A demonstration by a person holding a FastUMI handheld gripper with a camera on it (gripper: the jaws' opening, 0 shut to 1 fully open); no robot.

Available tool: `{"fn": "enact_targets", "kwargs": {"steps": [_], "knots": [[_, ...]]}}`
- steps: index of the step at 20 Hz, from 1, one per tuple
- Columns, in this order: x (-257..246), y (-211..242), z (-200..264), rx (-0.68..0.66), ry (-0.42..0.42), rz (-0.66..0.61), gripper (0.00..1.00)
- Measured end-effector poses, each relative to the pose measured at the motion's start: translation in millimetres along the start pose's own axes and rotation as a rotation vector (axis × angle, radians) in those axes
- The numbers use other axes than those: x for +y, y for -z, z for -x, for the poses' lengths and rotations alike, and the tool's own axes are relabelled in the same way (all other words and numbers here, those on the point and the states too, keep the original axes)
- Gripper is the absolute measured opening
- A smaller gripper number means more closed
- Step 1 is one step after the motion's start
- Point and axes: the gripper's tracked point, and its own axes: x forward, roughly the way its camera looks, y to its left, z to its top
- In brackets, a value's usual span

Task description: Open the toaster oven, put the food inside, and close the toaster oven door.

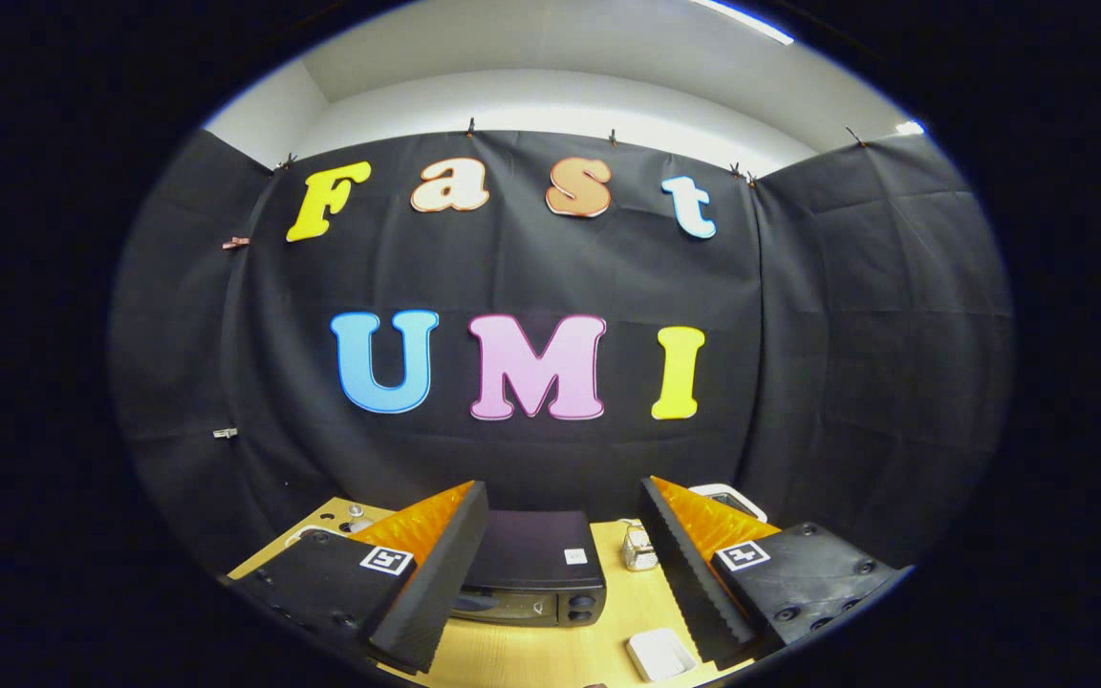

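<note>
**Gripper spread wide above the toaster oven**

The toaster oven (533,566) sits on the wooden table (550,655), seen between the 2 fingers and just beyond them, its dark top facing up with a small pale sticker near its right corner. Its front panel faces near, with 2 round knobs at the right end; the left part of the front is cut off behind the left finger, so whether the door is fully closed is hard to make out. The gripper (563,573) has its fingers set far apart, holding nothing and touching nothing. To the oven's right stands a small silvery object (639,548), too small to identify. Nearer, by the right finger, lies a small white square dish (660,654). Far right, a white-rimmed item (730,497) peeks out behind the right finger, mostly hidden.
</note>
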Motion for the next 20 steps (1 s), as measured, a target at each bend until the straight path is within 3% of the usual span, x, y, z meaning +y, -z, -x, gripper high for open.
{"fn": "enact_targets", "kwargs": {"steps": [8,20], "knots": [[-59.6,-42.4,7.9,-0.094,0.015,-0.011,0.99],[-123.2,-16.9,-19.3,-0.056,0.029,-0.017,0.98]]}}
